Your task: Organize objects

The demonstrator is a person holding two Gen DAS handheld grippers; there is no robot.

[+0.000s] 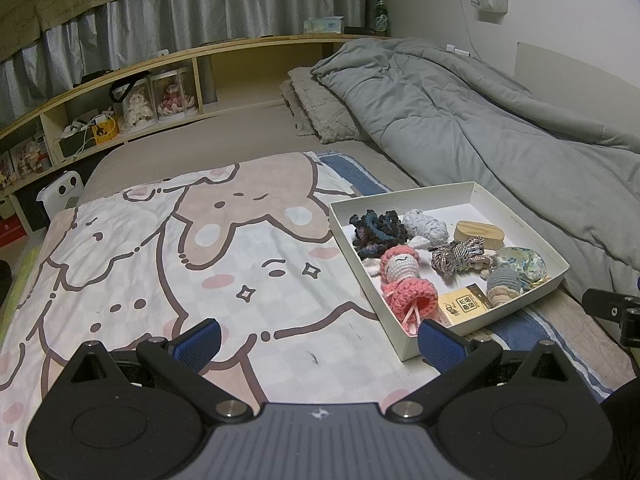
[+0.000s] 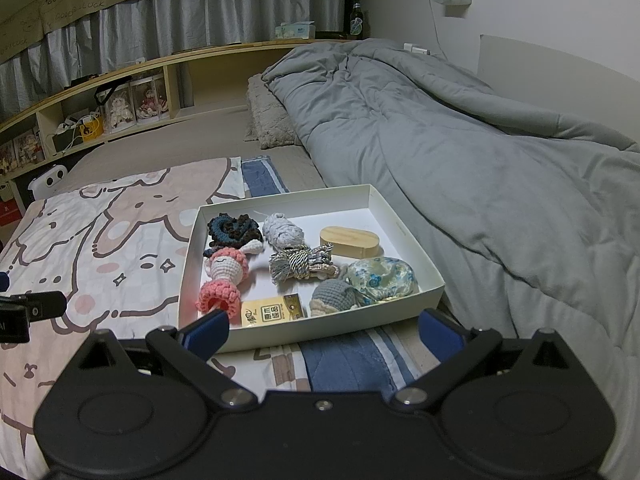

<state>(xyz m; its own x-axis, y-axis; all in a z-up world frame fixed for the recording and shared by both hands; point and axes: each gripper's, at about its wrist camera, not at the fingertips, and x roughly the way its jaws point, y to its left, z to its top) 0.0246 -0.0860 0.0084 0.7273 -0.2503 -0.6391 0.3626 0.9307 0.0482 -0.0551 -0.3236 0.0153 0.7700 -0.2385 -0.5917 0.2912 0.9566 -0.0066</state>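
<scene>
A white shallow box (image 1: 404,336) (image 2: 320,324) lies on the bed and holds several small things: a pink crochet doll (image 1: 400,276) (image 2: 224,276), a dark yarn bundle (image 1: 376,228) (image 2: 234,228), a grey yarn ball (image 2: 282,230), a wooden oval case (image 1: 474,234) (image 2: 348,242), a striped cord bundle (image 2: 298,264), a grey crochet piece (image 2: 332,298), a floral pouch (image 2: 380,278) and a yellow card (image 1: 462,306) (image 2: 272,312). My left gripper (image 1: 320,338) is open and empty, left of the box's near corner. My right gripper (image 2: 324,332) is open and empty, just before the box's near wall.
A cartoon blanket (image 1: 180,260) (image 2: 100,240) covers the bed left of the box. A grey duvet (image 1: 480,120) (image 2: 460,140) lies heaped on the right. A pillow (image 1: 320,112) and a wooden shelf (image 1: 140,92) with boxed dolls stand behind.
</scene>
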